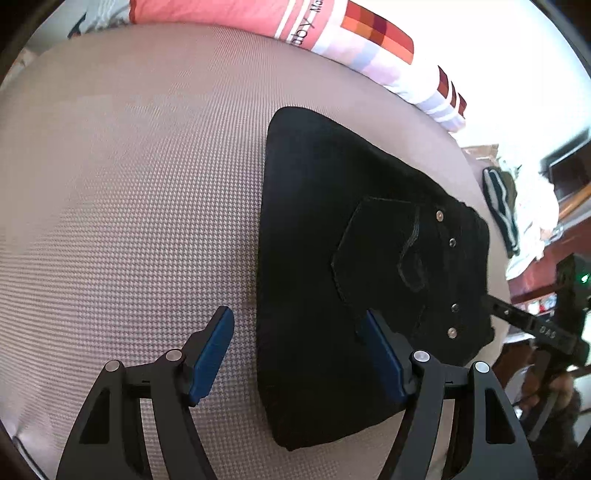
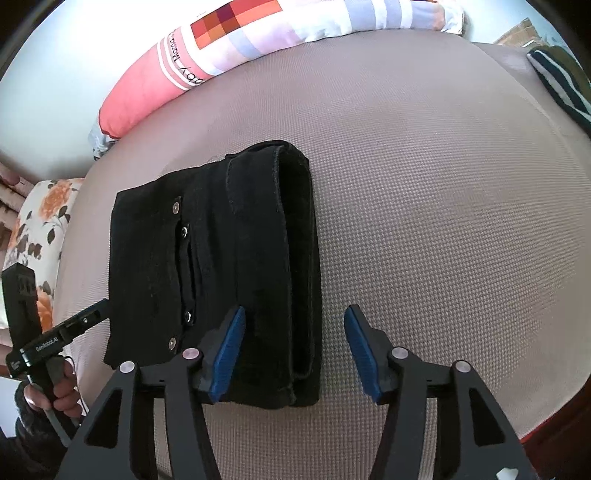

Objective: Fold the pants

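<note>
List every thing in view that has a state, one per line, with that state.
Black pants: folded into a compact stack, lying flat on the bed, held by neither claw.
Left claw: open, empty, fingers straddling the near edge of the pants.
Right claw: open, empty, over the thick folded edge.
Bed cover: smooth and flat.
Pink patterned pillow: lying along the far edge of the bed.
Striped garment: crumpled at the bed's edge.

Both wrist cameras look down close over the bed (image 1: 129,184), facing the pillow (image 1: 229,14) at 12 o'clock. They share the folded pants (image 1: 314,277): at 3 o'clock in the left view, 9 o'clock in the right.
</note>
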`<state>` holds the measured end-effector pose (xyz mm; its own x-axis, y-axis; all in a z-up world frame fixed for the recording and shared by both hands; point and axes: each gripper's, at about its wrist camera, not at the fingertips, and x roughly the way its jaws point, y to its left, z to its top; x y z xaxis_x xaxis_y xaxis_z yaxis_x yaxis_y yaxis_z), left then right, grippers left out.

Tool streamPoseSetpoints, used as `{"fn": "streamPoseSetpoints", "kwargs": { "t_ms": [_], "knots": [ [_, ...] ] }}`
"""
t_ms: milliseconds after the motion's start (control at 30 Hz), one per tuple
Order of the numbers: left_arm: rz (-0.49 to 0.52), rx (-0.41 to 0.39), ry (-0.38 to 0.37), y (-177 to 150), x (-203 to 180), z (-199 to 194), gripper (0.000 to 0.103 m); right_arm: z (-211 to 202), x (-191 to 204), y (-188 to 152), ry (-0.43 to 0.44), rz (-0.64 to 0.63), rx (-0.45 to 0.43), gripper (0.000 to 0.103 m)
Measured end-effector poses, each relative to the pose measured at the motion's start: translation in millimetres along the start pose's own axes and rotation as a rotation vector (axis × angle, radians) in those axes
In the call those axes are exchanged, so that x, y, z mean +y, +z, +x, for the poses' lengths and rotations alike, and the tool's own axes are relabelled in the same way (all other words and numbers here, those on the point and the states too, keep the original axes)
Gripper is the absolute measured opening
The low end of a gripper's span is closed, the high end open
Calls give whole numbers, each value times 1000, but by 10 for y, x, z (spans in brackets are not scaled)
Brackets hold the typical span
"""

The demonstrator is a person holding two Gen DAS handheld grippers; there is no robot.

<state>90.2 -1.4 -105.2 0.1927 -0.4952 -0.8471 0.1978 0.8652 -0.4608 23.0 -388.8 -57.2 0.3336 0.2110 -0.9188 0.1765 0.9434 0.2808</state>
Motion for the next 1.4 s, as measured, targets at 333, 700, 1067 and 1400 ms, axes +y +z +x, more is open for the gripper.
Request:
{"fn": "streamPoseSetpoints", "kwargs": {
  "t_ms": [333,700,1067,1400],
  "knots": [
    [-87,55,-125,97,140,47,72,193,-379,110,233,69,68,54],
    [-114,98,-223,223,184,186,72,372,-569,200,409,54,103,57],
    [-84,114,-266,444,55,362,72,520,-641,302,542,54,172,47],
    [-54,69,-289,489,17,421,72,578,-663,328,609,72,157,44]
  ]
}}
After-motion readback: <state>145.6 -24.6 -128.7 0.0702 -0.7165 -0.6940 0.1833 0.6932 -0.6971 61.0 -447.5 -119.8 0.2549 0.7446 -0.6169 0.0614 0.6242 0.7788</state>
